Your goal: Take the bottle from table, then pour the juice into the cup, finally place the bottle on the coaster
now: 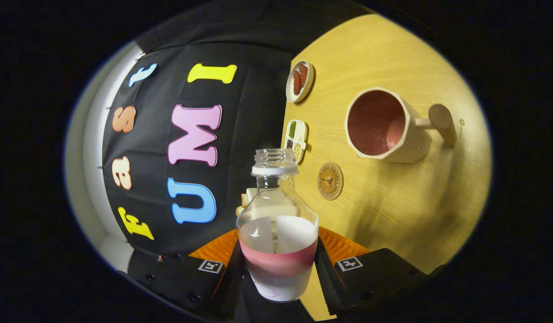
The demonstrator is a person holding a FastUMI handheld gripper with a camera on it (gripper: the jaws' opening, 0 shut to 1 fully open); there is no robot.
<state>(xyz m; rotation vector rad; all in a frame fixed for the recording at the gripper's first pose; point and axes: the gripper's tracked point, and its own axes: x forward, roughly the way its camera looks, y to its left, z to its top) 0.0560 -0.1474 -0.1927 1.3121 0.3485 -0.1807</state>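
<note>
Gripper view: fingers (278, 269) clamped on bottle (277, 233) (uncapped, some pink juice (278, 264) left). Beyond, on worktop (393, 206): coaster (330, 181), bare, near pink-filled cup (386, 125); two small dishes (299, 80) further off.

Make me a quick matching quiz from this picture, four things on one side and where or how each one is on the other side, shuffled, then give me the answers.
Things:
1. bottle
2. cup
3. coaster
4. round dish

Descriptions:
A. lies bare on the table, between the bottle's neck and the cup
B. uncapped, clamped between the fingers of the hand-held gripper
C. at the table's edge by the black cloth, holds something reddish
D. stands on the table beyond the coaster, pink liquid inside

Pairs: 1-B, 2-D, 3-A, 4-C
</note>
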